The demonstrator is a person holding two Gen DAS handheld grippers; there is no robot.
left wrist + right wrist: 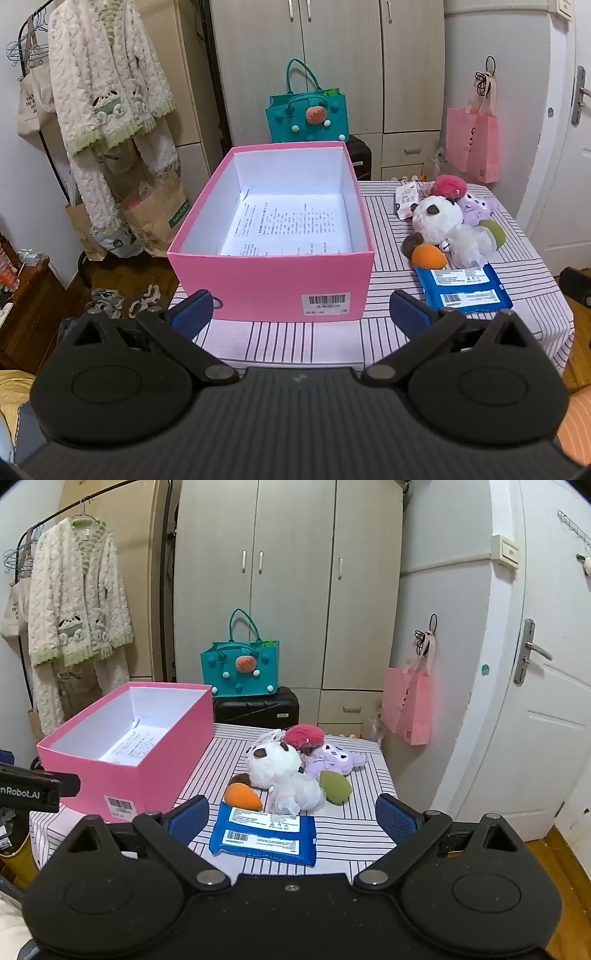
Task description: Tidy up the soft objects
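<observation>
On my left wrist view I log a pink box (pixel 271 284), lid off, standing at centre frame on a striped tablecloth (pixel 295 339), with a printed sheet of paper (pixel 291 229) lying flat on its floor and a barcode label on its near wall. My left gripper (pixel 301 314) sits at the bottom of that frame, jaws spread wide with nothing between the blue pads, short of the box's near wall. To the right of the box, well apart from it, I count a pile of soft things: a white panda plush (pixel 436 218), a red fuzzy ball (pixel 448 185) behind it, a purple plush (pixel 474 210) beside it, an orange egg-shaped sponge (pixel 428 256), a green sponge (pixel 493 230) and a bundle of white mesh (pixel 467 245). A blue wipes packet (pixel 465 290) lies flat just in front of the pile. On my right wrist view, my right gripper (pixel 293 818) is likewise wide and empty, at lower frame, with the packet lying on the cloth in the gap ahead of its pads, untouched. Background items: a teal tote bag (pixel 308 116) at upper centre, a pink paper bag (pixel 472 146) hanging at right, a fleece robe (pixel 107 92) on a rack at upper left.
</observation>
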